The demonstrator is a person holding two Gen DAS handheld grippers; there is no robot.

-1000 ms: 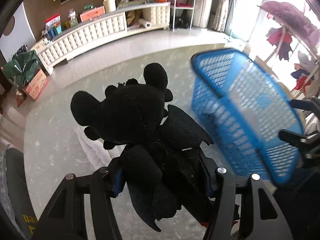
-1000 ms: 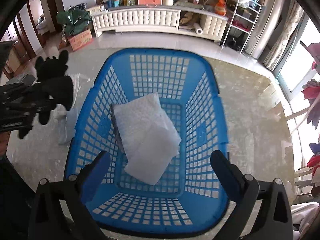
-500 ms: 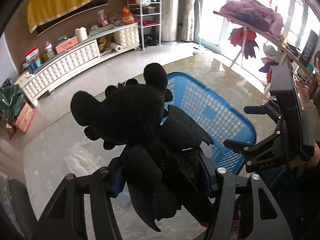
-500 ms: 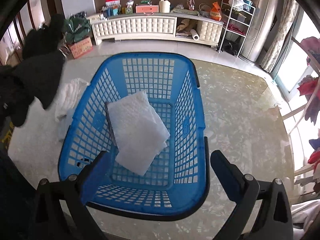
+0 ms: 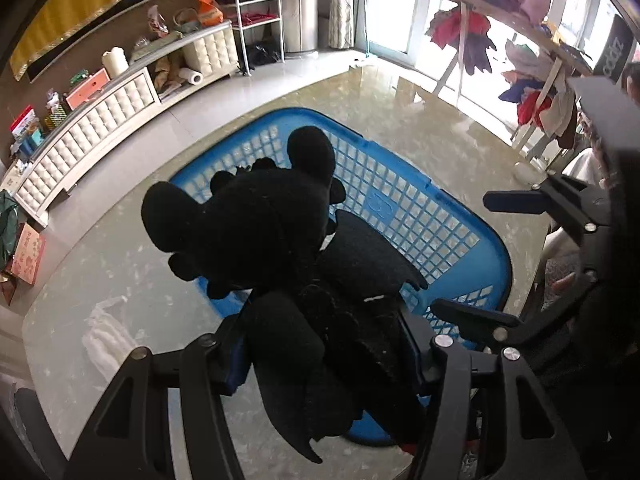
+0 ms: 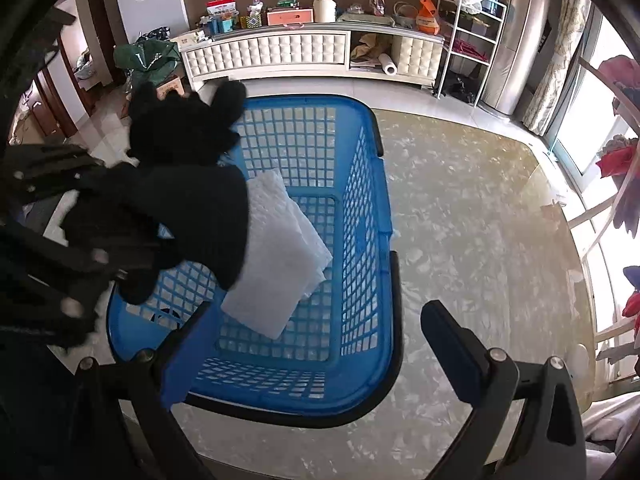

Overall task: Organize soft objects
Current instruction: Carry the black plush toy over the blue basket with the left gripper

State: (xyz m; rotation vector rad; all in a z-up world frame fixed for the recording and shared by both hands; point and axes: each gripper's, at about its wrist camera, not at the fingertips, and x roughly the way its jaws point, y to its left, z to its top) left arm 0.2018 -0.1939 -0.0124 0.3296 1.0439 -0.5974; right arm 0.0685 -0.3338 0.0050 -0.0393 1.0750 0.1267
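Note:
My left gripper [image 5: 324, 344] is shut on a black plush toy [image 5: 280, 248] and holds it above the blue mesh basket [image 5: 420, 216]. In the right wrist view the toy [image 6: 188, 184] hangs over the left rim of the basket [image 6: 372, 184]. A white bubble-wrap pad [image 6: 280, 252] lies on the basket floor. My right gripper [image 6: 316, 344] is open and empty, hovering over the basket's near right corner; it also shows in the left wrist view [image 5: 532, 260].
The basket stands on a glossy marble table [image 6: 472, 240]. A folded white cloth [image 5: 108, 336] lies on the table left of the basket. A white cabinet [image 6: 280, 56] runs along the far wall; a clothes rack [image 5: 500, 20] stands at right.
My left gripper has carried the black plush toy rightward, from beside the basket to over it. My right gripper has shifted to the right along the basket's near edge.

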